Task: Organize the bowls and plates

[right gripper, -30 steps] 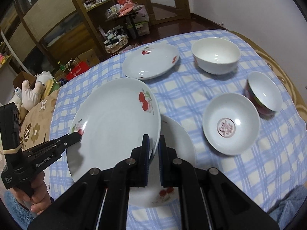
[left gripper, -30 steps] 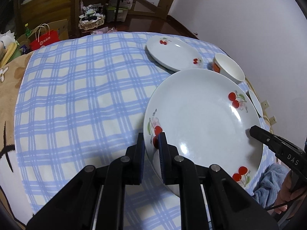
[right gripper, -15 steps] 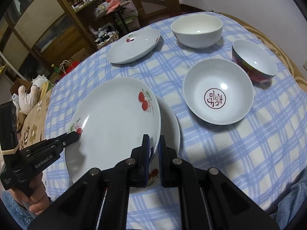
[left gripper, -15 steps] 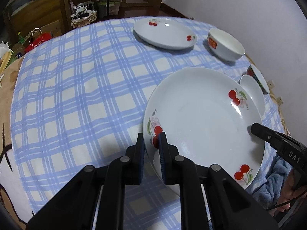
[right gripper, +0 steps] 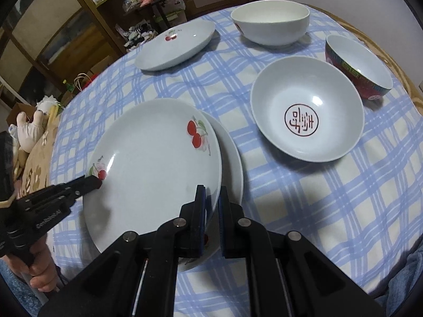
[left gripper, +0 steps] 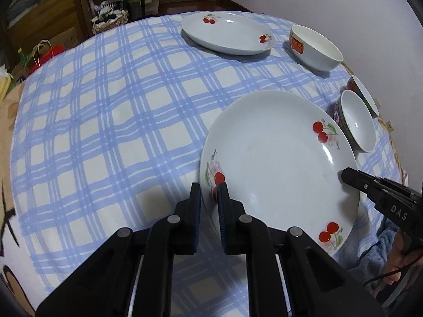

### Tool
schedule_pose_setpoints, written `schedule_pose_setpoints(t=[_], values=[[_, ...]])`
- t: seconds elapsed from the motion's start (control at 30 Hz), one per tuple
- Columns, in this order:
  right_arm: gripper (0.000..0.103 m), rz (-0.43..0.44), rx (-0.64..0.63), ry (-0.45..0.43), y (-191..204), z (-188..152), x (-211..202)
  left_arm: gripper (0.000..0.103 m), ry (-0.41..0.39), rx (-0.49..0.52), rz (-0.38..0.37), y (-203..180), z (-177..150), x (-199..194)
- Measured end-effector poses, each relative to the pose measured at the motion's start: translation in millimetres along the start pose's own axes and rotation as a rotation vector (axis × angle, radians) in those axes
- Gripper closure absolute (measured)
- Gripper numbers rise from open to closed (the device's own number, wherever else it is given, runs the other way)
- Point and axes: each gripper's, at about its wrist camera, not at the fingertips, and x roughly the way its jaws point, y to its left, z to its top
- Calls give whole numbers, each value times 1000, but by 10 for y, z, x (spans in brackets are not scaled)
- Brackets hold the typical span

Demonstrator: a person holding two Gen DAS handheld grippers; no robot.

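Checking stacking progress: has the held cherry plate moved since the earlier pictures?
Yes. The held cherry plate has come down toward the lower plate, covering more of it.

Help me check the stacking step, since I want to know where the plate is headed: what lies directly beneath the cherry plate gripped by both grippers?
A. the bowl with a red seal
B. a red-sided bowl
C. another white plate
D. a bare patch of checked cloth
C: in the right wrist view, the rim of another white plate shows under the held cherry plate.
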Motion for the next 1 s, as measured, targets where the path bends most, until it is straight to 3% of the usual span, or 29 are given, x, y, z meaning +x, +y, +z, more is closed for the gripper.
schedule_pose_setpoints(t=[0.5,1.0], values=[[93,-65,-22,28,75,24,32,89,13,57,36,-83,-49,78],[93,-78,9,65,58,81,55,88,4,78,49,-94,59,152]])
